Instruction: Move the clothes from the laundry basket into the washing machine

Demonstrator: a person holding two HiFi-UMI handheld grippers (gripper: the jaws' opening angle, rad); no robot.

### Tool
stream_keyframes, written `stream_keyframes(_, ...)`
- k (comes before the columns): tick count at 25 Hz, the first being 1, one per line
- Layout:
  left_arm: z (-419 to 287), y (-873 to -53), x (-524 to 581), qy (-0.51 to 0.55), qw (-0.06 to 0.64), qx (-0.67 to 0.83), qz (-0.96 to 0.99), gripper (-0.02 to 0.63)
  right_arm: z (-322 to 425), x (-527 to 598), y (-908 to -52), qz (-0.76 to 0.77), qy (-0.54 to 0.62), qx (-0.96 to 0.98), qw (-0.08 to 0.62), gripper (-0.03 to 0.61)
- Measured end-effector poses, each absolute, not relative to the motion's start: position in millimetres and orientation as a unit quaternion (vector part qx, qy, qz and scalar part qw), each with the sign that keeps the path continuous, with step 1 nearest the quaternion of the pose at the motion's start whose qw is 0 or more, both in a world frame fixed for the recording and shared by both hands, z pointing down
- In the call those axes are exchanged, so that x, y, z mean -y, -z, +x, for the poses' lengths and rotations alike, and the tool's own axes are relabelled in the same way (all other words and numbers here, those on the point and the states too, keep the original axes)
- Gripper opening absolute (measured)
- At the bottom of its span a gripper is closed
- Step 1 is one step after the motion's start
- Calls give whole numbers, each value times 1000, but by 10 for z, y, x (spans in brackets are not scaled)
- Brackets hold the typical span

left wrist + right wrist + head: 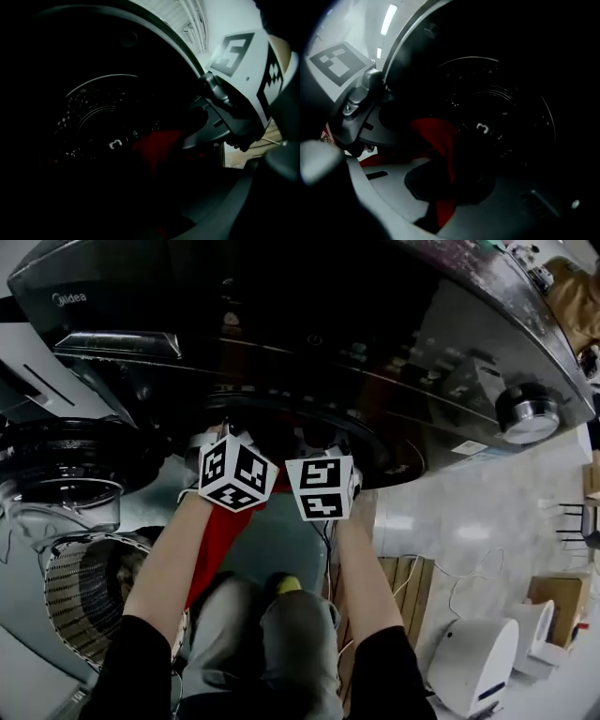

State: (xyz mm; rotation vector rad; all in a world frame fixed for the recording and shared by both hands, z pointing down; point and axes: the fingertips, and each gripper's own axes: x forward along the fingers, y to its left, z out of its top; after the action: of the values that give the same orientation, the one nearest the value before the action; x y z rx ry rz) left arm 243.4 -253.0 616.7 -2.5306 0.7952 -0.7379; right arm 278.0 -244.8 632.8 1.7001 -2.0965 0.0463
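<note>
The red garment (217, 538) is pinched by both hands at the mouth of the washing machine (309, 324). In the right gripper view, the right gripper (440, 180) has its fingers closed on a fold of red cloth that rises ahead of them and drops away below them. The left gripper view is very dark. Even so, red cloth sits right at the fingers of the left gripper (157, 178), and in the head view a strip of it hangs from beneath that hand. I judge those fingers are clamped on it too. The two grippers are side by side, close enough that each shows in the other's view.

The drum (98, 122) lies straight ahead of both sets of fingers, its perforated wall facing them. The garment's long axis runs the opposite way, behind and below the fingers, down past the door rim toward the person's lap. Only the pinched end is at the opening, and the tail hangs outside on the left fingers' side. I judge the hands must reach deeper before letting go, or the tail's weight could drag the cloth back out. The laundry basket (80, 596) sits behind and to the left of the left fingers, well apart
</note>
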Motion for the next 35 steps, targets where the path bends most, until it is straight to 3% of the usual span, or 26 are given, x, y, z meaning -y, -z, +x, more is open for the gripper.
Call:
stream_keyframes(11, 2585, -6422, 3229, 229, 190, -309, -903, 101, 2946, 3125, -6543, 637, 3, 749, 182, 41)
stream_keyframes(16, 2626, -6557, 3531, 202, 134, -327, -913, 107, 3059, 3360, -6596, 660, -2, 736, 149, 49)
stream_keyframes(20, 2569, -6798, 3652, 207, 61, -342, -915, 181, 3246, 3357, -6736, 679, -54, 726, 94, 130)
stream_keyframes(27, 2544, -6788, 3527, 189, 28, -353, -916, 249, 3312, 3147, -6665, 687, -72, 722, 44, 170)
stream_keyframes(35, 2421, -6651, 3313, 163, 35, -358, -919, 244, 3260, 2923, -6614, 689, -84, 719, 27, 132)
